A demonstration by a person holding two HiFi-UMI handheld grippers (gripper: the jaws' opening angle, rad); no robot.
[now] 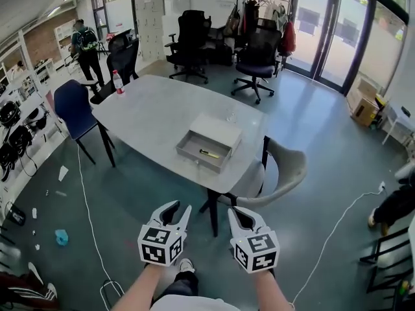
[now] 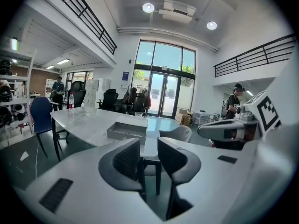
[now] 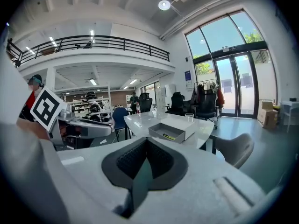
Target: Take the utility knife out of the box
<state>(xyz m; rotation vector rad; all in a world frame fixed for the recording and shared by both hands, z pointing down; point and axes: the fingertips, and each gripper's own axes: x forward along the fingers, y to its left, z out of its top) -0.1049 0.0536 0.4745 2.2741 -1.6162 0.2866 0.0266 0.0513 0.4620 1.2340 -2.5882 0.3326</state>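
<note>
An open grey box (image 1: 206, 149) sits near the front edge of the pale table (image 1: 149, 109), and a yellow utility knife (image 1: 209, 153) lies inside it. Both grippers hover over the floor, well short of the table. My left gripper (image 1: 180, 207) has a clear gap between its dark pads and holds nothing. My right gripper (image 1: 233, 211) is beside it with its pads together and nothing between them. The left gripper view shows the left gripper (image 2: 148, 146) pointed at the box (image 2: 126, 130). In the right gripper view the right gripper (image 3: 145, 146) aims toward the box (image 3: 170, 132) and the knife (image 3: 168, 136).
A glass (image 1: 231, 116) stands behind the box, and a bottle (image 1: 117, 81) stands at the table's far left corner. A grey chair (image 1: 285, 167) is at the table's right end, a blue chair (image 1: 72, 105) at its left. A white cable (image 1: 91, 225) trails across the floor. A person (image 1: 84, 44) stands far back.
</note>
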